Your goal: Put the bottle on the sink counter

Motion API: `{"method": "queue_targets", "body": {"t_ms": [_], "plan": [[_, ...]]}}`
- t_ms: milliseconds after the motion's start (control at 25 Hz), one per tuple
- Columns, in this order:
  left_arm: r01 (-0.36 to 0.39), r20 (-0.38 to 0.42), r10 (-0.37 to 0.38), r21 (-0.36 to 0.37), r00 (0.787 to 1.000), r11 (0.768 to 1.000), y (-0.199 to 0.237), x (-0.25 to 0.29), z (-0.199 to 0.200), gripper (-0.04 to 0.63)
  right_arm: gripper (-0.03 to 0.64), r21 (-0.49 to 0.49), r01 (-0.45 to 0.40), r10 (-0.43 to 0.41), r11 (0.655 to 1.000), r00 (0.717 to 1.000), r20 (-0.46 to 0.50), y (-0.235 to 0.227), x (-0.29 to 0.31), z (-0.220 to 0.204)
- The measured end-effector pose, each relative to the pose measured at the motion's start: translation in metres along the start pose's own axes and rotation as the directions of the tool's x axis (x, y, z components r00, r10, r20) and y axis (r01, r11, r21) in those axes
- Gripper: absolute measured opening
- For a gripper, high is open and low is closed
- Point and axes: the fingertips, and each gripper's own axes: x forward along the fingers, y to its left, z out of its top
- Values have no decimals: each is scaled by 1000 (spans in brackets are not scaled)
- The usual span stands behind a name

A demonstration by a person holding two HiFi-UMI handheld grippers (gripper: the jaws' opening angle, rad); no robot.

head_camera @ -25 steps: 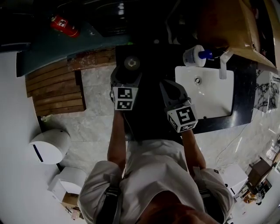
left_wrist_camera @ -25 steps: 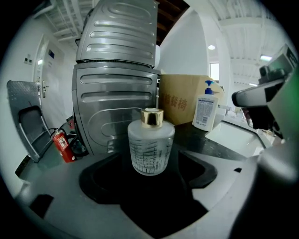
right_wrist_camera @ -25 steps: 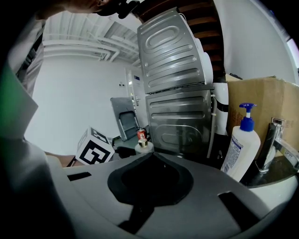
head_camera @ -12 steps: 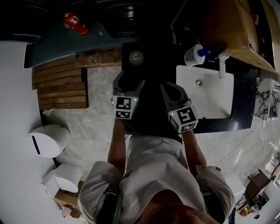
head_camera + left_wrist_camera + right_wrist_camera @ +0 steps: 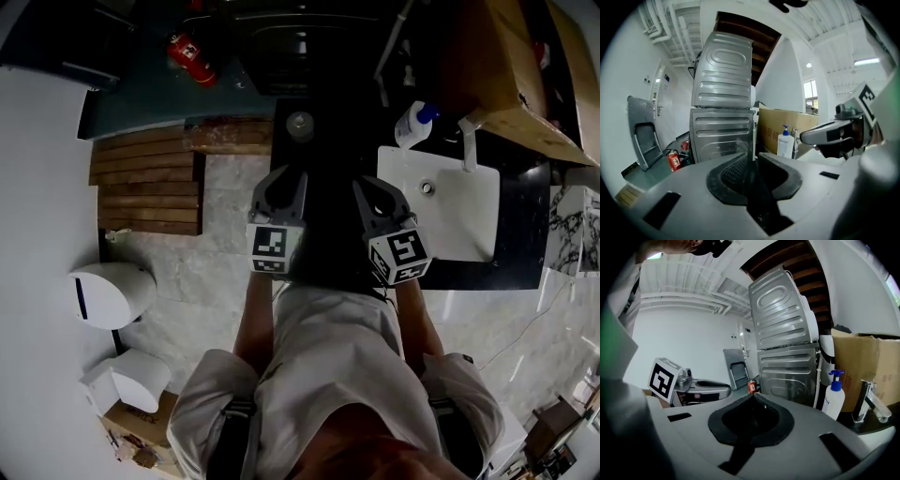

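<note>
With the left gripper [image 5: 755, 155] just closing to an empty slit and the right gripper [image 5: 752, 396] pinched empty, a forward swing could topple the bottle [image 5: 833, 400] ahead-right into the sink [image 5: 450, 225].

- I count one white plastic pump bottle with a blue pump head [image 5: 412, 125].
- I see one white rectangular sink basin [image 5: 450, 225], set into one black tabletop [image 5: 522, 202].
- There is one chrome tap [image 5: 467, 141] at the basin's edge.
- One brown cardboard box [image 5: 506, 66] is on my screen.
- I count two ribbed grey metal machines, an upper machine [image 5: 723, 70] stacked on a lower machine [image 5: 722, 133].
- There is one red fire extinguisher [image 5: 192, 58].
- I see one white rounded container with a dark slot [image 5: 111, 293].
- For the brown slatted wooden boards [image 5: 145, 183] on the floor, I cannot tell whether they make one panel or two.
</note>
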Motion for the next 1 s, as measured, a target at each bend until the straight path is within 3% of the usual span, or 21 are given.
{"method": "queue_targets", "body": {"t_ms": [240, 560, 720, 1000], "plan": [[11, 63, -12, 19, 998, 1000, -14, -21, 36, 18, -3, -16, 3, -2, 1000, 998, 56, 0, -23, 28], [77, 158, -79, 21, 984, 997, -37, -55, 83, 2, -3, -105, -19, 33, 994, 990, 137, 10, -52, 73], [82, 176, -86, 28, 981, 996, -43, -64, 94, 2, -3, -119, -39, 59, 992, 983, 174, 16, -63, 89], [87, 173, -91, 28, 981, 996, -47, -65, 95, 2, -3, -101, -59, 75, 993, 985, 158, 23, -61, 83]]}}
